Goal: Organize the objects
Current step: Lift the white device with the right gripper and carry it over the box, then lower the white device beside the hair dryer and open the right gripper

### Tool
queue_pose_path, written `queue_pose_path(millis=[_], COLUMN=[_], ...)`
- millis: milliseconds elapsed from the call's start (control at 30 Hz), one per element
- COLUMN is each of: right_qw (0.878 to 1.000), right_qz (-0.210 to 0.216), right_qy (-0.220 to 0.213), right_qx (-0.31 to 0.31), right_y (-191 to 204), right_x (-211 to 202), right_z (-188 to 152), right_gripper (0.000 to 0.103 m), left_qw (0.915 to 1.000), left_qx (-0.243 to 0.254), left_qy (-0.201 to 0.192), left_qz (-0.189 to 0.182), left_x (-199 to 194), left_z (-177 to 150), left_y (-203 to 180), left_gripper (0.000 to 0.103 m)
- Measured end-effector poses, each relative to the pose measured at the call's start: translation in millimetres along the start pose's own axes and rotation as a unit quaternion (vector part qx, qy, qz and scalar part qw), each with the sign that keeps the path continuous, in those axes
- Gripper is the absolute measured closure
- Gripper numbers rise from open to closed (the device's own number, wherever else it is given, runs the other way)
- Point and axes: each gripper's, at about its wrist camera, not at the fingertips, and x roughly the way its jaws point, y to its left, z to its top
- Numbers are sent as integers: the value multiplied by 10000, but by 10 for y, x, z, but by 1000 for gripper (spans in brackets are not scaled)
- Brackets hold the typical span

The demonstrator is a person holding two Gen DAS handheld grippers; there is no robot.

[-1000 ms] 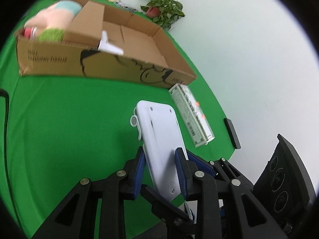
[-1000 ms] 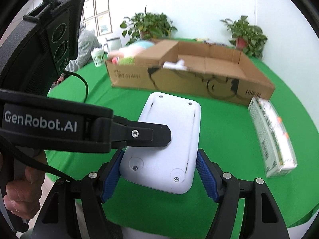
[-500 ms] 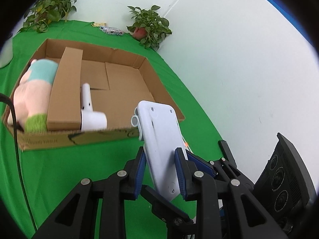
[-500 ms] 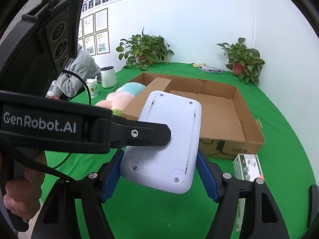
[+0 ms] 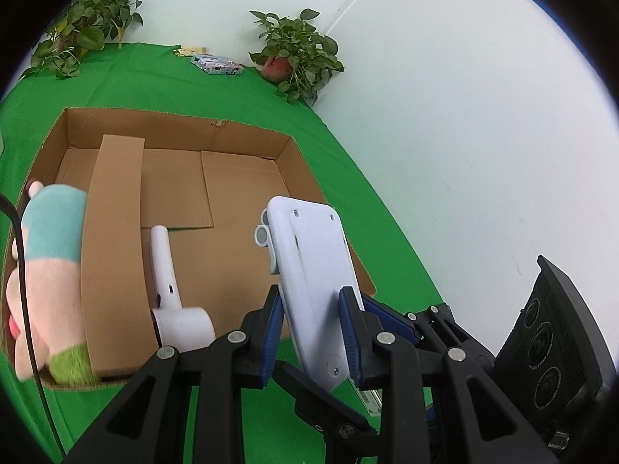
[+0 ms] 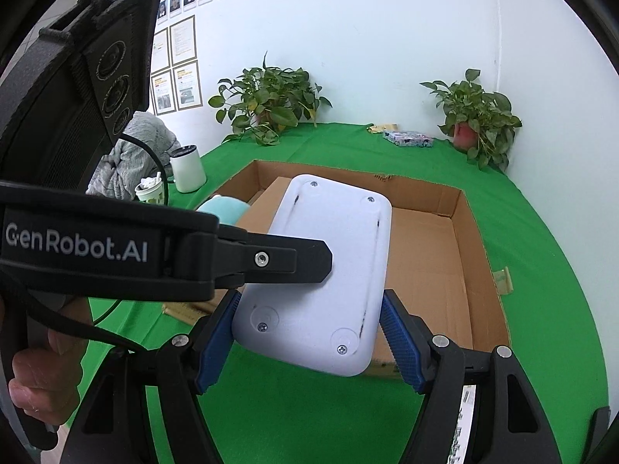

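A flat white plastic device, screw side up, hangs in the air over the near wall of an open cardboard box. My left gripper is shut on the device's thin near edge. My right gripper is shut across its width, blue pads against both long sides. One left finger lies across the device's top. Inside the box a cardboard divider separates a pink and teal plush toy from a white hair-dryer-shaped tool.
Green cloth covers the table. Potted plants and a patterned packet stand at the far edge by the white wall. A white cup and grey clothing sit far left. A hand holds the left gripper's handle.
Both grippers rose and moved forward with the white device. The box, first seen from the side, now lies below, and the device hangs over its near wall.
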Motion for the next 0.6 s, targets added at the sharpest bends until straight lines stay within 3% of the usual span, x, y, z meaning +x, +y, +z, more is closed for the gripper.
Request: queue_pose_path(millis=[300,600], right_qw=[9978,9891], right_qz=[332,700], right_qy=[467,1073], right_qx=[340,730], right_y=[-340,-619], right_x=[631,1219], right_z=[206,-81], right_gripper=[34,34], left_qw=[9990,9938], left_qx=[-178,-389], left_qy=[334,886], left_qz=[251,547], left_x=[440,977], left_z=[238,264], left_y=[255,519], left_gripper=[77,79])
